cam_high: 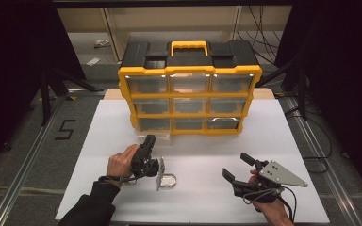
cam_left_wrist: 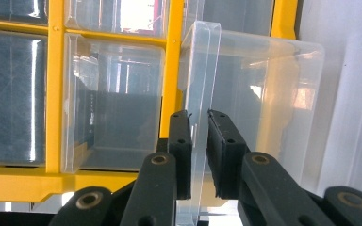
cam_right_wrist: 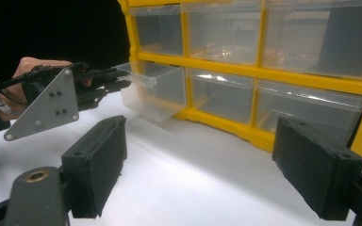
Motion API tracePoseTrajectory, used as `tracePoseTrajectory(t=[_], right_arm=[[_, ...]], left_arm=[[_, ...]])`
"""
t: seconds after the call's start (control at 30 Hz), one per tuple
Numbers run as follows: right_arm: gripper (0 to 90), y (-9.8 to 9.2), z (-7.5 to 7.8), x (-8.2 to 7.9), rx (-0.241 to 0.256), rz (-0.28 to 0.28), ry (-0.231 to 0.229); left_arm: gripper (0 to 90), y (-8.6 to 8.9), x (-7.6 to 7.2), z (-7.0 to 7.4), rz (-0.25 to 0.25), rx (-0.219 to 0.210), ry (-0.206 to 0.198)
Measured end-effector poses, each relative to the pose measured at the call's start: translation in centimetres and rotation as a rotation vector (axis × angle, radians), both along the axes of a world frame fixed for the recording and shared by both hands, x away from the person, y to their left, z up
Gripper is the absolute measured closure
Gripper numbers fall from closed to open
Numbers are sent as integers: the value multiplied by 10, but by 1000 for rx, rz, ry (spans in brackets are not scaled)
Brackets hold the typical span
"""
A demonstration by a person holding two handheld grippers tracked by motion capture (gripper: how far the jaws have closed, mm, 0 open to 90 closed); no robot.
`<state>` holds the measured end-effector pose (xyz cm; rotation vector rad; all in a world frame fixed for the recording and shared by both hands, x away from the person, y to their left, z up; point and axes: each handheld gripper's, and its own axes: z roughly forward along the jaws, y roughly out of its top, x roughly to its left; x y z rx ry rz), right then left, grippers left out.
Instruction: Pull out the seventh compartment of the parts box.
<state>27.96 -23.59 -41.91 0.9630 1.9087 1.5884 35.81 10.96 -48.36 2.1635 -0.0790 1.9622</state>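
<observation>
The high view looks forward and down on the white table (cam_high: 198,188), with the yellow-and-black plastic drawer cabinet (cam_high: 189,63) at mid-distance. The left gripper view sits very close to that cabinet's front, facing a clear plastic drawer (cam_left_wrist: 245,94). The right gripper view looks low across the table, sharing cabinet and drawer.

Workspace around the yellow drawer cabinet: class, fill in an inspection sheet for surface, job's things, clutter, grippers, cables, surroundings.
Surface: white table top, bare in front.
Job's things: yellow drawer cabinet with clear drawers; bottom-left drawer pulled partly out.
Clutter: nothing seen.
Grippers: left gripper shut on that drawer's front lip; right gripper open, holding nothing, apart from the cabinet.
Cables: one trails from the right gripper; more lie on the floor behind.
Surroundings: dark curtains, metal rails, a taped 5 on the floor.
</observation>
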Motion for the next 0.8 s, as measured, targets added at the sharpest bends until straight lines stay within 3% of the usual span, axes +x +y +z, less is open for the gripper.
tracePoseTrajectory(t=[0.13,0.8], right_arm=[[193,0,0,0,-1,-1,1],[193,0,0,0,-8,0,5]], left_arm=[[800,1,-3,-1,2,-15,6],[799,1,-15,0,0,-13,-2]])
